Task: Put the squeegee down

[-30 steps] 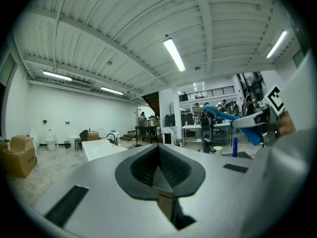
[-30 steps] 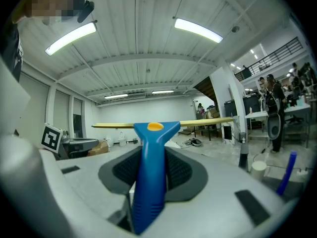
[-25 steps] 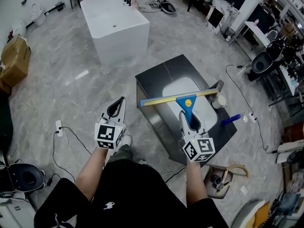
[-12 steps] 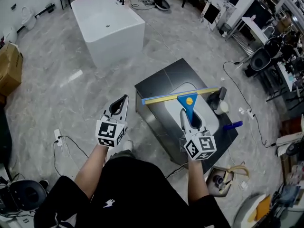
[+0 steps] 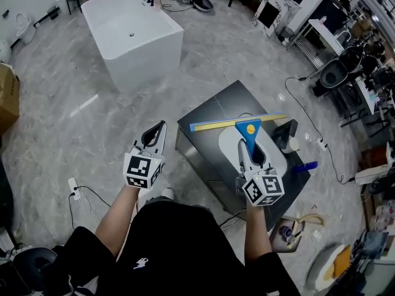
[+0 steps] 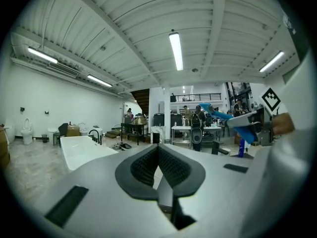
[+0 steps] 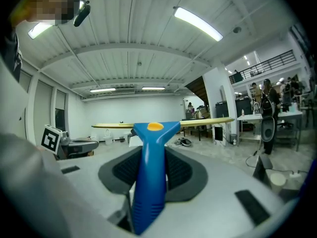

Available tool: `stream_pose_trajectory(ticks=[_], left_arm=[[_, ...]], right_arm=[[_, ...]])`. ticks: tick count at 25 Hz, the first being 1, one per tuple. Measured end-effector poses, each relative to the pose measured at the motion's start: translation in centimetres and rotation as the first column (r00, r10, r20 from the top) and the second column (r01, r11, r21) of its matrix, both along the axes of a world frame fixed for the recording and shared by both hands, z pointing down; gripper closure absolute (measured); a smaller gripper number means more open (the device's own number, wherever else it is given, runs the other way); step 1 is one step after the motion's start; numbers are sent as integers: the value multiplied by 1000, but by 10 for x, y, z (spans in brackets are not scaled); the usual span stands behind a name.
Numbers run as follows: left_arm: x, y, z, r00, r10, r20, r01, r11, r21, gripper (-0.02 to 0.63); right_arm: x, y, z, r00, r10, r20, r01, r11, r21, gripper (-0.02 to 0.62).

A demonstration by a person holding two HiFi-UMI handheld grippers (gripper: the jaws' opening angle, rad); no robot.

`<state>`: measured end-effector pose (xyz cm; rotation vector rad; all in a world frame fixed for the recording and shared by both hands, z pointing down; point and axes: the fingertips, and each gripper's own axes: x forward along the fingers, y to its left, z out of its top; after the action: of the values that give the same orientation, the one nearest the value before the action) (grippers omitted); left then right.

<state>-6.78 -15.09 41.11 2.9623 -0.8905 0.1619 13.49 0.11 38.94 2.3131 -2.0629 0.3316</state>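
Note:
The squeegee has a blue handle [image 5: 249, 139] and a long yellow-edged blade [image 5: 237, 123]. My right gripper [image 5: 250, 155] is shut on the handle and holds it level above the white basin [image 5: 228, 145] set in a black counter [image 5: 203, 119]. In the right gripper view the handle [image 7: 148, 182] runs up between the pads to the blade [image 7: 163, 124]. My left gripper [image 5: 154, 135] hangs over the floor left of the counter, shut and empty. In its own view the pads [image 6: 171, 165] meet. The squeegee [image 6: 233, 125] shows at that view's right.
A black faucet [image 5: 284, 133] and a blue bottle [image 5: 305, 165] stand on the counter's right side. A white bathtub [image 5: 133, 32] stands on the grey marble floor beyond. Cables [image 5: 80, 190] lie on the floor at left. Desks and equipment crowd the right edge.
Both grippers have moved together with the person. The squeegee blade now lies a little further in over the counter. The bathtub has slid left in view. The grip is unchanged.

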Motion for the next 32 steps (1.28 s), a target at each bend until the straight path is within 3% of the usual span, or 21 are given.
stream_pose_trajectory(ticks=[13,23,32], left_arm=[[10,-28,19,1000,1,21,0,999,-49,604],[46,-57,30,993,-109,40,112,992,-66,603],[74,-69,47,974,-207,93,215,973,-81,603]], right_arm=[[13,-42,9,1000,-5,6,5,999,-31,466],[75,-106,54,989,-147,-14,145,985,-95,466],[111,-148,105,951,-308,4,304,939,-161,466]])
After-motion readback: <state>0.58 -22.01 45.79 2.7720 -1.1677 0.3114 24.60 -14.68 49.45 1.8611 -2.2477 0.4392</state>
